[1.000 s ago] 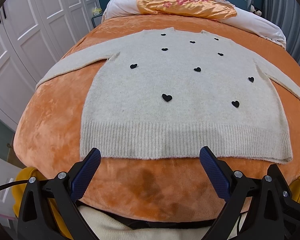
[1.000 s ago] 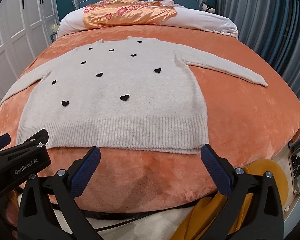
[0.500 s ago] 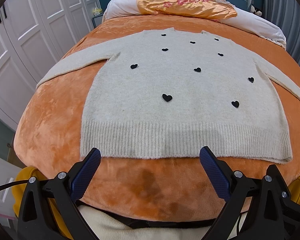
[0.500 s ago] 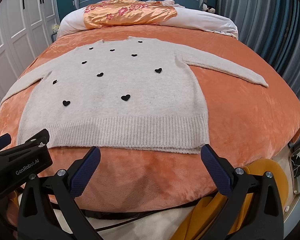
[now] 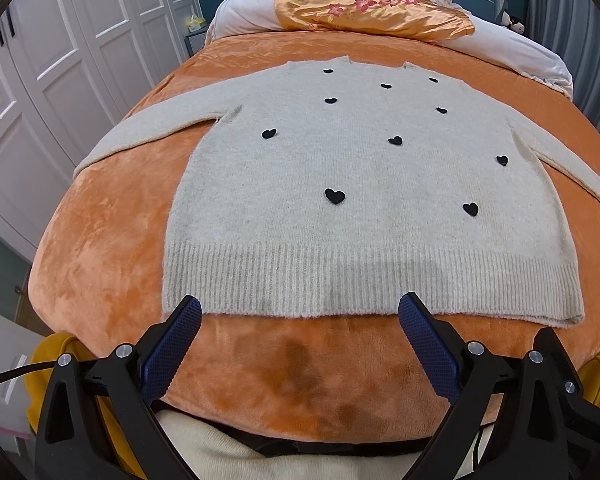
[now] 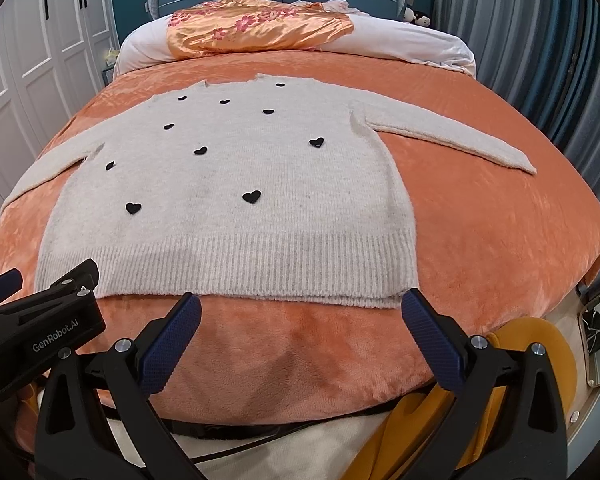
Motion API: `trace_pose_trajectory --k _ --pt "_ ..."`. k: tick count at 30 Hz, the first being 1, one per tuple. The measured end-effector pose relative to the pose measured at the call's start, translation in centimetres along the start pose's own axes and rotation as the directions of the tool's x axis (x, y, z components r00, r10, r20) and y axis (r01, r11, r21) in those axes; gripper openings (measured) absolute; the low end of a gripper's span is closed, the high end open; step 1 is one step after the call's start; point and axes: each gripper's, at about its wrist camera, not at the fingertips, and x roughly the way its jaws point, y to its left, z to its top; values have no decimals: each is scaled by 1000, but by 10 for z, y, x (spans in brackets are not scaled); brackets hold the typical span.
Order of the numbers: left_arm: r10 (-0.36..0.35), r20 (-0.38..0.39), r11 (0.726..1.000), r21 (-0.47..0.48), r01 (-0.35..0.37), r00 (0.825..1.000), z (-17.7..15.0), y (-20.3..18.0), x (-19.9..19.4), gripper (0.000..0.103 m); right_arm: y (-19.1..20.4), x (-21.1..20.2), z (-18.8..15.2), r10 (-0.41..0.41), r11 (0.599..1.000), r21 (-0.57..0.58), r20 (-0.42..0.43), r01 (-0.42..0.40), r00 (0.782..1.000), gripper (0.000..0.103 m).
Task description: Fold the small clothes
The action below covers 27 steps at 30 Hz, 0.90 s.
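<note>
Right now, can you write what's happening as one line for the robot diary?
stage: before first fold | sweater: flat on orange blanket, sleeves spread | left gripper: open, near hem | right gripper: open, near hem

Bare orange blanket [image 5: 112, 240] lay open all around the flat sweater [image 5: 360, 208]. Nothing blocked its near edge or sleeves. Only the pillow [image 6: 260, 32] sat far back, well apart from it.

Sweater [image 5: 364, 216] lies flat on blanket [image 5: 100, 248], pillows [image 6: 412, 40] behind.

Cream heart-dotted sweater [image 5: 364, 216], spread flat
</note>
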Motion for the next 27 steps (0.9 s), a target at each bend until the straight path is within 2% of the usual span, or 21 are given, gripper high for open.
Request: trace_pose_trajectory --k 27 --pt "3 0 1000 1 -3 1000 0 0 0 96 -1 0 1 2 1000 6 -2 -2 1000 98"
